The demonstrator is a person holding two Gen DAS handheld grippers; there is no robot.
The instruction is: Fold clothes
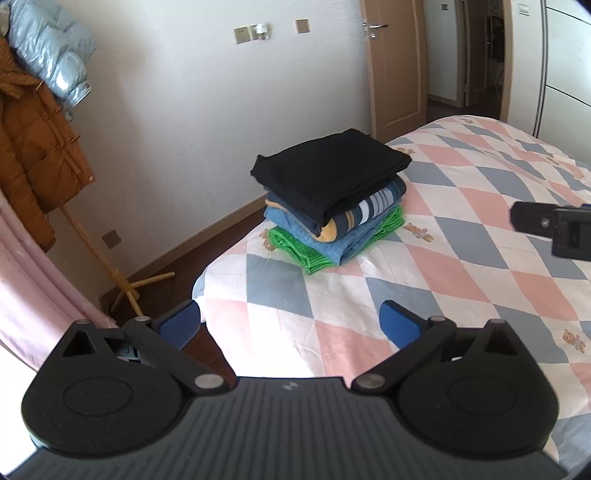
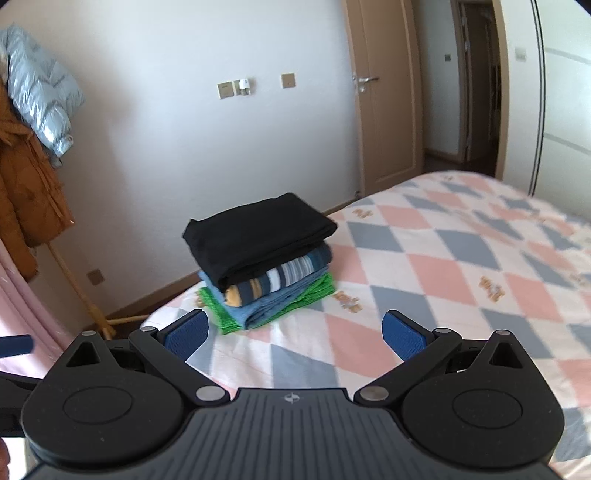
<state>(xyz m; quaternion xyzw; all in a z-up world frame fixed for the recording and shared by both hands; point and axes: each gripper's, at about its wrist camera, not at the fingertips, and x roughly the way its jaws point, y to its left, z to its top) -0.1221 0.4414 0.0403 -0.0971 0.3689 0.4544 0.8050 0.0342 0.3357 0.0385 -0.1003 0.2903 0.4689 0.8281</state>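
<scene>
A home bedroom, no doubt about it. A bed under a pink, blue and white diamond quilt with little bears fills the view from 2 to 5 o'clock. At 9 o'clock, a wooden coat stand carries a brown coat and a silvery puffer jacket. Pink curtain at 8. Up at 12, wall switches; at 1, a beige door with a lever handle, and a hallway beyond.
</scene>
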